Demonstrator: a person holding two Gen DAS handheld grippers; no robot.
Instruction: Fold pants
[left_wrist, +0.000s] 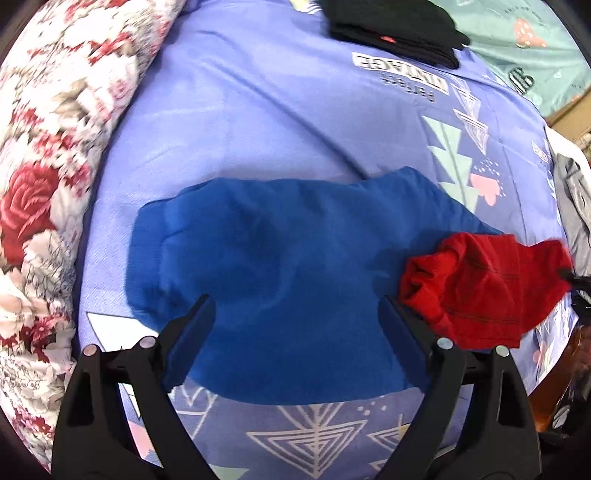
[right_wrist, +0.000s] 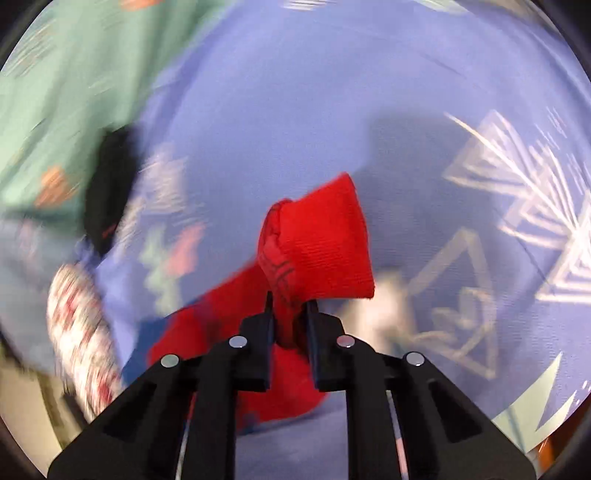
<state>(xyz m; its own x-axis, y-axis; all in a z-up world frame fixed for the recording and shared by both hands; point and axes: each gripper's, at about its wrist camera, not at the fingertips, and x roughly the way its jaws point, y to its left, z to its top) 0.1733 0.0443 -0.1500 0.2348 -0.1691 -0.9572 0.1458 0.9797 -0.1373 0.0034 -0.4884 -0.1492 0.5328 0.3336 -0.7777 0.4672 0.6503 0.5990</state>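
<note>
left gripper sits at the bottom of its frame, jaws spread wide, nothing in them, hovering over the blue pants lying mid-frame on the purple bedsheet; red garment bunched at the right, overlapping the blue; black clothes up top, floral quilt along the left; right gripper is pinched tight on the red garment, view pretty blurry.

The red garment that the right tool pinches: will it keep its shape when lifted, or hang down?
The red garment probably hangs limp: it bunches between the right tool pads. Its ribbed knit looks unlikely to slip. It seems light.
</note>
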